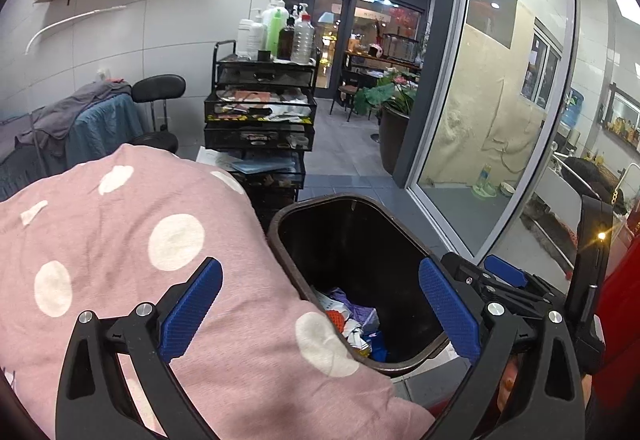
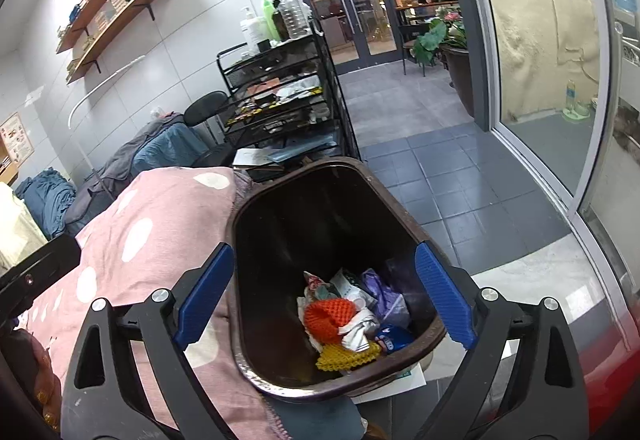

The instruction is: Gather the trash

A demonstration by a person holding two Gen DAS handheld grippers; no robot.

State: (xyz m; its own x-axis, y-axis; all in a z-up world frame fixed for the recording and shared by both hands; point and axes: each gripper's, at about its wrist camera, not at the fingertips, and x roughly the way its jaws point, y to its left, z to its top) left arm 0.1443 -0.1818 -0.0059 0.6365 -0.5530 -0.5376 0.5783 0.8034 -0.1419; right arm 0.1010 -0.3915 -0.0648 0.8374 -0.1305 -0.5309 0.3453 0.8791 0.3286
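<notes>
- Left claw (image 1: 320,314) spread wide and empty, hovering over the edge of a pink dotted blanket (image 1: 132,252) and the near rim of a dark bin (image 1: 282,218).
- Right claw (image 2: 325,294) likewise wide, nothing between its blue pads, poised directly above the bin (image 2: 240,208) mouth.
- Trash heaped at the bottom of the bin, below and just ahead of the right claw: orange foam netting (image 2: 326,318), yellow netting (image 2: 346,356), a crumpled wrapper (image 2: 356,332), a purple bag (image 2: 382,296), a blue packet (image 2: 390,338).
- Same heap glimpsed between the left claw's pads, low and toward its right pad, partly hidden by the blanket.
- Likely all light, soft and crushable; netting springy and easy to pinch anywhere, with a grip across the bunched middle safest.
- Wrapper and bag probably slick and thin, best taken at a fold or crumpled ridge rather than a flat face.
- Nothing fragile visible; little risk beyond a piece slipping free or catching on the rim.
- Black wire cart (image 2: 280,100) with bottles standing well beyond both claws, past the far rim.
- No loose trash visible on the blanket or the tiled floor (image 2: 448,184) nearby.
</notes>
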